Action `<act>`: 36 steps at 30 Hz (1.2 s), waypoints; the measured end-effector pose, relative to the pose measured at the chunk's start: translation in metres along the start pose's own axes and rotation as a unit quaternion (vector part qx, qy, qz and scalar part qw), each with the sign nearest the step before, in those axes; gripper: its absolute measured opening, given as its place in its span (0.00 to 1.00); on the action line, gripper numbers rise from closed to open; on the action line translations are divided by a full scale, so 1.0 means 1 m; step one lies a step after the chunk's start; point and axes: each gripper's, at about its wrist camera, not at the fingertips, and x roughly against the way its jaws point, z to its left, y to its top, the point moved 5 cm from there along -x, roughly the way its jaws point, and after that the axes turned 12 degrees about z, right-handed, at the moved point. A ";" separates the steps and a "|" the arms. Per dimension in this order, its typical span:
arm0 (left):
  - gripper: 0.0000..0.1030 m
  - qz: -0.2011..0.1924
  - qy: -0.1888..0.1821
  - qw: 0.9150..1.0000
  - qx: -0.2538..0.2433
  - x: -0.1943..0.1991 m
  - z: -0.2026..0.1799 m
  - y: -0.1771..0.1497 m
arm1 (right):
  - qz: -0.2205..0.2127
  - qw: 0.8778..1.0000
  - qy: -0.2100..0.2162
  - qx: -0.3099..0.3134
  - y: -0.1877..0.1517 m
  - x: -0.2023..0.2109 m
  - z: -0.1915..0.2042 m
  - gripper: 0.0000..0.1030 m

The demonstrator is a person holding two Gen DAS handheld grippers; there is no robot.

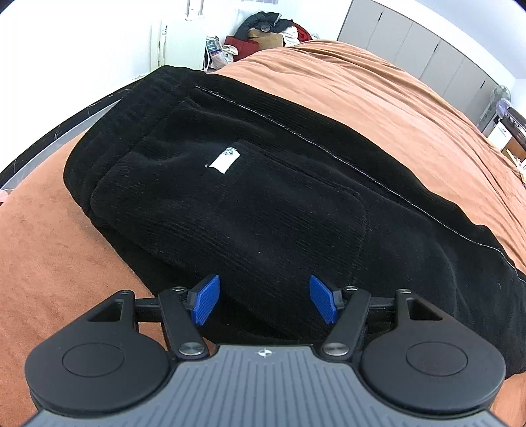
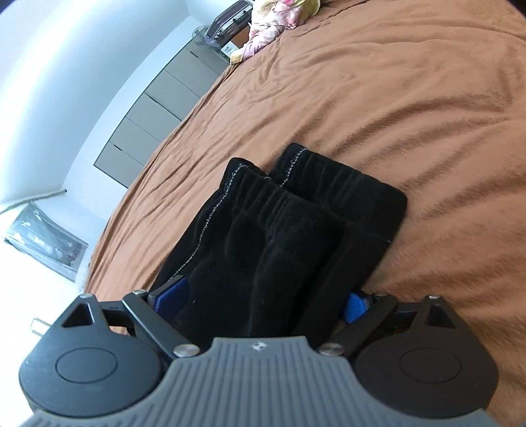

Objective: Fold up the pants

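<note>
Black corduroy pants (image 1: 250,184) lie on the brown bedspread (image 1: 378,98), waist end to the far left, with a white label (image 1: 225,161) on the back pocket. My left gripper (image 1: 264,302) is open just above the pants' near edge, holding nothing. In the right wrist view the two leg cuffs (image 2: 296,210) lie side by side on the bedspread (image 2: 394,98). My right gripper (image 2: 263,302) is wide open with the pant legs bunched between its blue pads (image 2: 171,295); the jaws straddle the cloth without clamping it.
A pile of clothes and bags (image 1: 269,33) stands beyond the bed's far end. Grey cabinets (image 1: 427,46) line the wall. A floral cloth (image 2: 273,23) lies at the bed's far corner, by a dark suitcase (image 2: 227,23). Bedspread spreads widely to the right.
</note>
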 end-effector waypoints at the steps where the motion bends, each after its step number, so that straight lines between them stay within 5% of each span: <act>1: 0.72 -0.001 0.003 1.000 0.000 0.000 0.002 0.000 | 0.000 1.000 -0.004 0.003 0.001 -0.003 0.001 0.81; 12: 0.78 -0.014 0.012 0.999 0.031 0.004 0.038 0.008 | -0.015 0.999 -0.028 0.028 0.010 -0.003 0.000 0.21; 18: 0.78 -0.021 0.005 0.999 0.044 0.007 0.048 0.011 | -0.037 0.994 -0.036 0.097 0.011 0.009 0.027 0.15; 22: 0.78 -0.024 0.001 0.998 0.049 0.009 0.053 0.012 | -0.057 0.980 -0.056 0.181 0.006 0.020 0.064 0.14; 28: 0.79 -0.027 -0.005 0.998 0.055 0.010 0.062 0.013 | -0.067 0.938 -0.059 0.335 -0.028 0.029 0.143 0.13; 33: 0.79 -0.028 -0.008 0.998 0.056 0.011 0.065 0.014 | -0.042 0.881 -0.044 0.469 -0.094 0.021 0.210 0.13; 36: 0.79 -0.028 -0.008 0.998 0.054 0.012 0.065 0.012 | -0.009 0.836 -0.043 0.546 -0.150 0.003 0.233 0.13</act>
